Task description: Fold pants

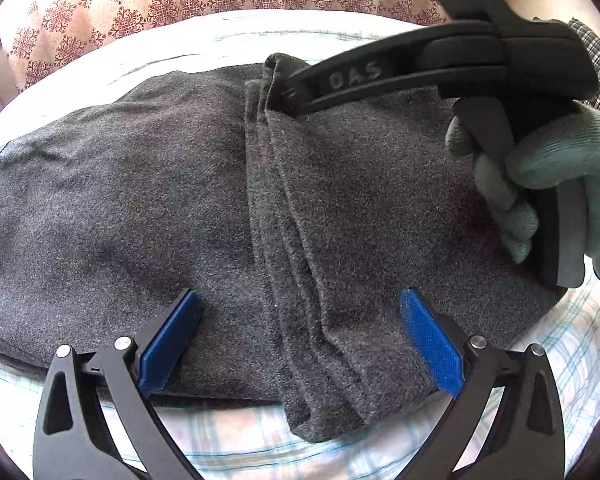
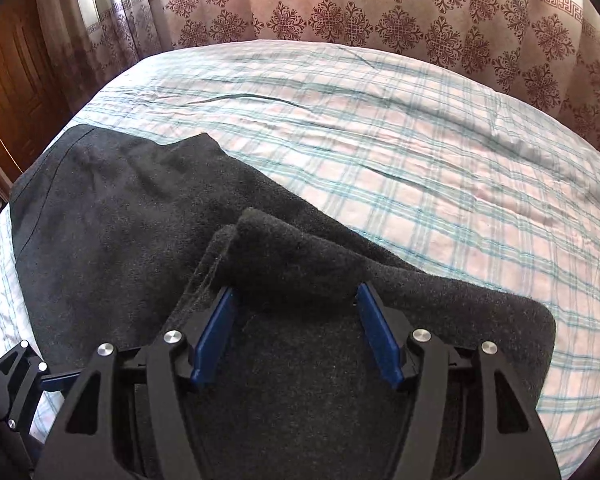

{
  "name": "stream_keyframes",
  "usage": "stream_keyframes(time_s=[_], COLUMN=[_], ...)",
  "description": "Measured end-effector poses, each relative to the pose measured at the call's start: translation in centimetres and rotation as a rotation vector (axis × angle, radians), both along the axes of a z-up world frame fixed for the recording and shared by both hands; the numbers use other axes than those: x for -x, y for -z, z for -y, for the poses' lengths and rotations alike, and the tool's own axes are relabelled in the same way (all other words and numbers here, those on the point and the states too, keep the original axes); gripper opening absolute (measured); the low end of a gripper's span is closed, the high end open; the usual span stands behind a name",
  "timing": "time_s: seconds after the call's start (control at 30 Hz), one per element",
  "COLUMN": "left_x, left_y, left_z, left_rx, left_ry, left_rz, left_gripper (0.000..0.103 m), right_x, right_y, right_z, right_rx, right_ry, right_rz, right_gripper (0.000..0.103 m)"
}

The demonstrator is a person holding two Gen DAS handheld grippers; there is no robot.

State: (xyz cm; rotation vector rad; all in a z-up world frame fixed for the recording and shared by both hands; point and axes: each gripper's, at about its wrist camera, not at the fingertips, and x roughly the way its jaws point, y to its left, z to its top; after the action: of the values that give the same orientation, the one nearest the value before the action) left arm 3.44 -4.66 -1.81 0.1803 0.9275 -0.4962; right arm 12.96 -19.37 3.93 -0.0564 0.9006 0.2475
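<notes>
The dark grey pants [image 1: 140, 208] lie on the plaid bed sheet [image 1: 240, 440], with one part folded over so that stacked edges run down the middle [image 1: 284, 240]. My left gripper [image 1: 300, 320] is open, its blue pads on either side of the folded edge near the front of the pants. My right gripper [image 2: 296, 308] is open around a raised hem fold [image 2: 276, 236] of the pants [image 2: 120, 220]. In the left wrist view it [image 1: 290, 98] comes in from the upper right, its tips at the far end of the fold, held by a green-gloved hand [image 1: 560, 184].
The bed sheet [image 2: 420, 140] stretches far and right of the pants. A patterned curtain [image 2: 380, 8] hangs behind the bed. A wooden door [image 2: 4, 80] stands at the far left. The left gripper shows at the lower left of the right wrist view [image 2: 16, 380].
</notes>
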Motion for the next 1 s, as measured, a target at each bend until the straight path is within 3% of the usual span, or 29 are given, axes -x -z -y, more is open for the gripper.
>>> stream_keyframes(time_s=[0.17, 0.3, 0.47, 0.6, 0.77, 0.93, 1.0], left_x=[0.2, 1.7, 5.6, 8.0, 8.7, 6.2, 5.5], left_y=[-0.5, -1.9, -4.4, -5.4, -3.9, -2.8, -3.1], left_z=[0.3, 1.1, 4.4, 7.7, 10.2, 8.5, 8.0], left_rx=[0.005, -0.024, -0.058, -0.070, -0.088, -0.006, 0.007], left_ry=[-0.010, -0.012, 0.085, 0.200, 0.278, 0.208, 0.179], left_rz=[0.001, 0.053, 0.170, 0.214, 0.158, 0.028, 0.026], left_gripper=[0.101, 0.101, 0.101, 0.101, 0.101, 0.101, 0.101], right_x=[2.4, 4.5, 6.0, 7.3, 10.2, 14.8, 16.7], right_y=[-2.9, -4.3, -3.9, -2.9, -1.2, 1.1, 1.7], right_z=[3.1, 8.3, 14.6, 16.7, 17.3, 17.8, 18.0], right_rx=[-0.113, -0.168, -0.219, -0.255, -0.340, -0.462, -0.512], right_ry=[0.009, 0.092, 0.222, 0.265, 0.294, 0.350, 0.370], right_rz=[0.045, 0.057, 0.030, 0.013, -0.017, -0.064, -0.077], right_gripper=[0.063, 0.064, 0.064, 0.064, 0.064, 0.064, 0.064])
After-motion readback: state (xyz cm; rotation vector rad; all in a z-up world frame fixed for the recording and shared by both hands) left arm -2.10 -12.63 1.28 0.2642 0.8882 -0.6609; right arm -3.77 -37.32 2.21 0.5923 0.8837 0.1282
